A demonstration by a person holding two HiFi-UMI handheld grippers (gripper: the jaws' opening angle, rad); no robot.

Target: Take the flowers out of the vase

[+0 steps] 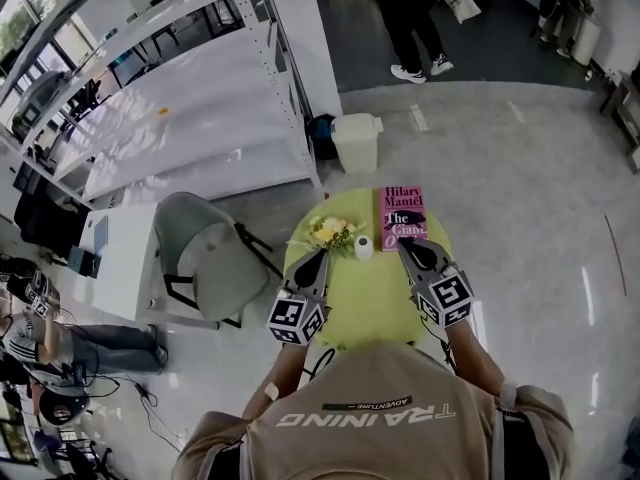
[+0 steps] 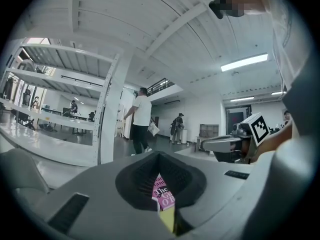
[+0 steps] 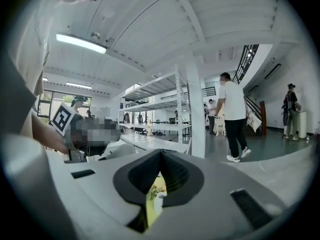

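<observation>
A bunch of yellow flowers with green leaves (image 1: 330,232) rests at the far left of a round yellow-green table (image 1: 370,308). Just to its right stands a small white vase (image 1: 363,248). Whether the stems sit inside the vase I cannot tell. My left gripper (image 1: 321,256) is shut with nothing in it, its tips just short of the flowers. My right gripper (image 1: 403,244) is also shut and holds nothing, its tips over the near edge of a pink book (image 1: 403,216). In the right gripper view the flowers (image 3: 156,188) and the vase (image 3: 159,198) show through the gap below the jaws.
A white bin (image 1: 355,140) stands beyond the table. There is a grey chair (image 1: 205,253) at the left and white shelving (image 1: 190,98) behind it. A person (image 1: 413,18) stands at the far side of the room, and other people sit at the far left.
</observation>
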